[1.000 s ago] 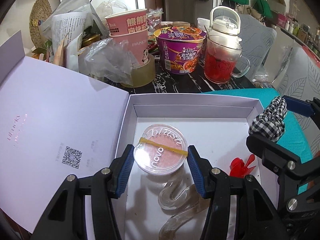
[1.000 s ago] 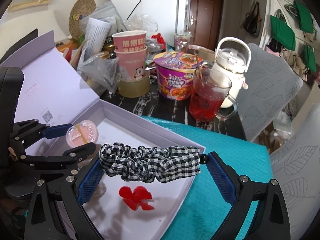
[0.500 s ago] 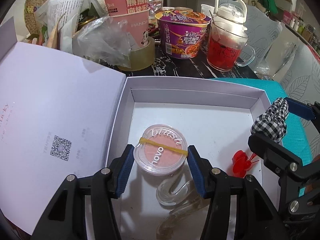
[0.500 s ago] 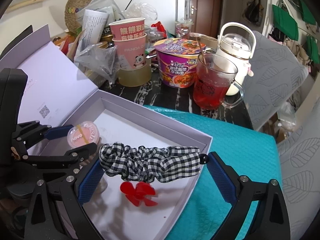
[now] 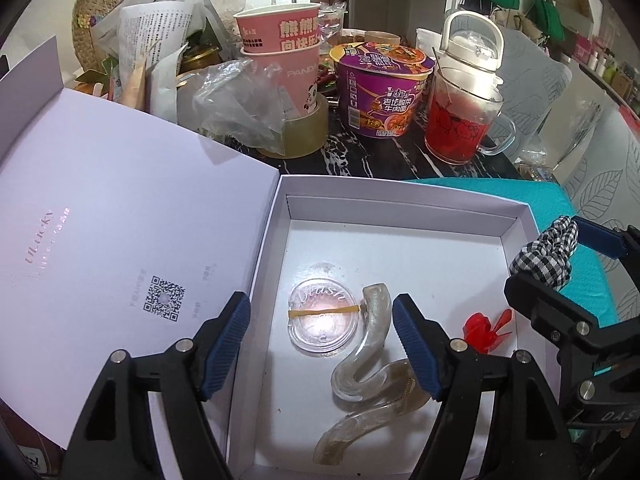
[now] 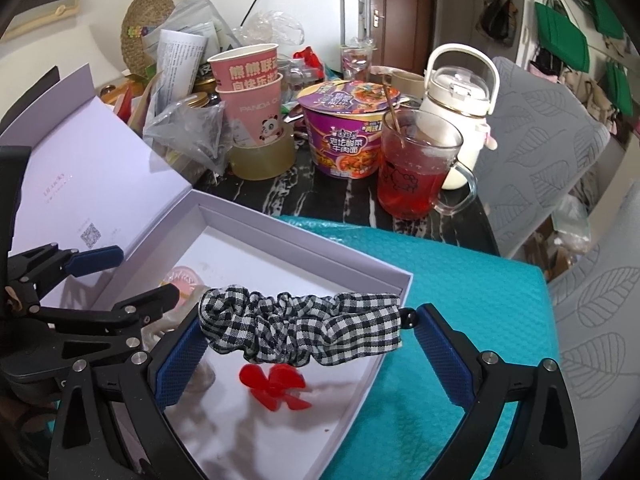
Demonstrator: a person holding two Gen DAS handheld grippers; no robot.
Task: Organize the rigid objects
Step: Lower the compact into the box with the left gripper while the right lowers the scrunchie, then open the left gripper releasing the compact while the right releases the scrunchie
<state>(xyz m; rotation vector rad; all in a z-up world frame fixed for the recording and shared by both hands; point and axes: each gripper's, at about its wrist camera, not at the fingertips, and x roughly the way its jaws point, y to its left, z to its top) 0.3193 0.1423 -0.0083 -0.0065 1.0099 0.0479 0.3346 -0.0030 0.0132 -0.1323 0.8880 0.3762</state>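
An open white box point(image 5: 400, 208) lies on the table, its lid point(image 5: 100, 240) folded out to the left. On its floor lie a round blush compact point(image 5: 323, 316) with a yellow band, a clear wavy hair clip point(image 5: 368, 368) and a small red clip point(image 5: 486, 330). My left gripper point(image 5: 320, 336) is open above the compact, which lies free between the fingers. My right gripper point(image 6: 304, 344) is shut on a black-and-white checked scrunchie point(image 6: 300, 328), stretched between its fingers above the box's right side point(image 6: 384, 320).
Behind the box stand stacked pink paper cups point(image 5: 280, 48) on a tape roll point(image 5: 296, 136), a purple noodle bowl point(image 5: 380, 92), a glass mug of red drink point(image 5: 456, 120) and a white kettle point(image 5: 472, 48). A teal mat point(image 6: 460, 300) lies under the box's right part.
My left gripper opened and let go of the blush compact, which now lies on the box floor beside the clear clip. The right gripper still holds the scrunchie.
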